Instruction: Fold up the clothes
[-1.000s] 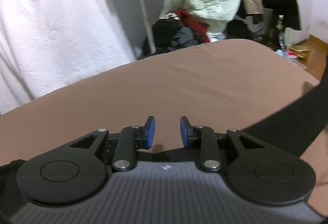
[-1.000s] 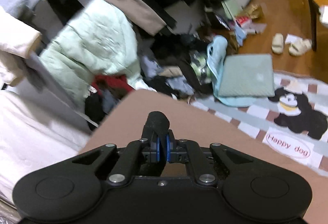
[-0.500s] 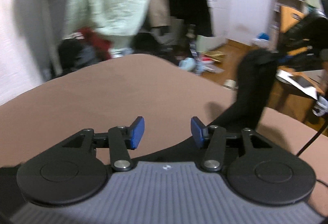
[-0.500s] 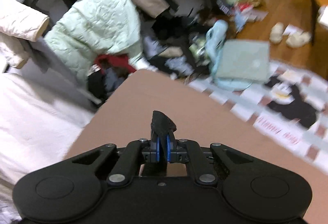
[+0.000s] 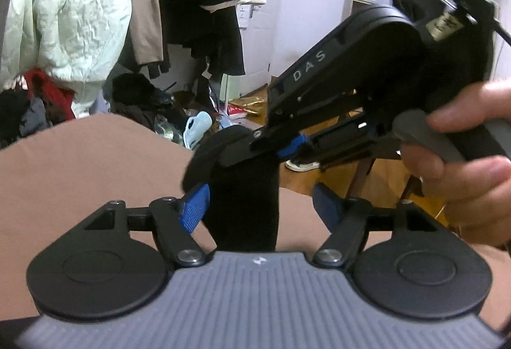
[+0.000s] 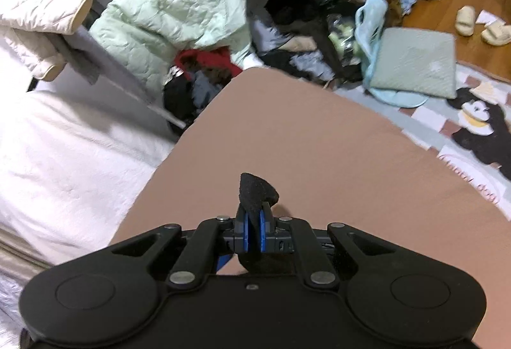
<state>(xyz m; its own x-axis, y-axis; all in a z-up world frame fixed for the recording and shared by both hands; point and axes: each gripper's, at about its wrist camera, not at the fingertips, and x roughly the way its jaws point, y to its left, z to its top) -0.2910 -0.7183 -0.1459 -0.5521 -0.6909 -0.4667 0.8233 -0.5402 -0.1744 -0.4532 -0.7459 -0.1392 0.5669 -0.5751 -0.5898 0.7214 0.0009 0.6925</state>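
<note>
A black garment hangs as a narrow strip over the brown surface. In the left wrist view my right gripper comes in from the right, held by a hand, and pinches the strip's top. My left gripper has the strip between its closing jaws. The left pad is close to the cloth's edge and the right pad stands clear of it. In the right wrist view my right gripper is shut on the black garment, whose tip pokes up above the pads.
A pale green quilted jacket hangs beyond the brown surface, above a heap of clothes on the floor. White bedding lies to the left. A green cushion, slippers and a dog-print rug lie on the right.
My left gripper has swung right to face the right gripper, and the black strip now hangs between its jaws. The right gripper keeps its hold on the cloth and has tilted a little.
</note>
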